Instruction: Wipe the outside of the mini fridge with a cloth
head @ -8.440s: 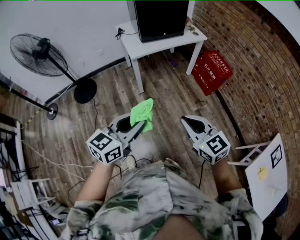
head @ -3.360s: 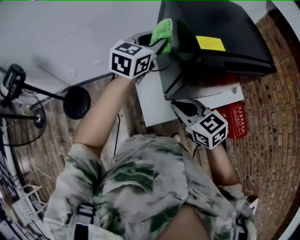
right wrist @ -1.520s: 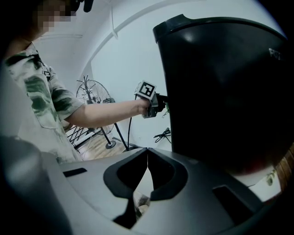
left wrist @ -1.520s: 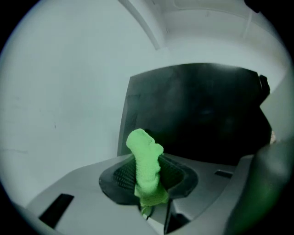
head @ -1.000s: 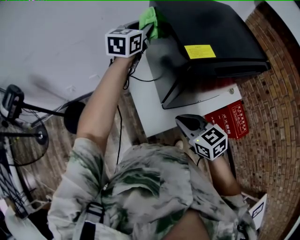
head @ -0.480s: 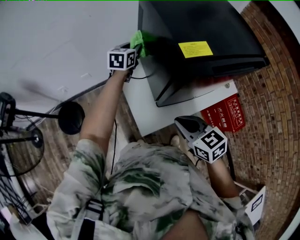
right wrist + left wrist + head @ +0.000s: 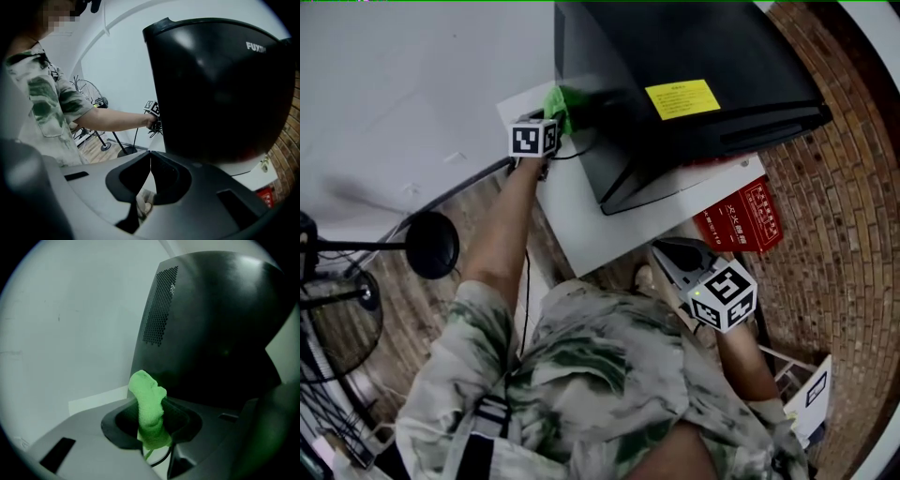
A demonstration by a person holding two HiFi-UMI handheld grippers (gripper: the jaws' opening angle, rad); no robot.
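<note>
Our left jaws are clamped on a green cloth [image 7: 149, 404]. It sticks up out of the left gripper [image 7: 151, 439] and presses against the side of the black mini fridge [image 7: 211, 333], close to the table's back edge by the white wall [image 7: 394, 84]. The fridge stands on a white table [image 7: 581, 220] and has a yellow label [image 7: 682, 97] on its top. Our right jaws are closed tip to tip with nothing between them. The right gripper [image 7: 661, 247] hangs just off the table's front edge, apart from the fridge. A red crate [image 7: 741, 217] sits on the floor by the table's right edge.
</note>
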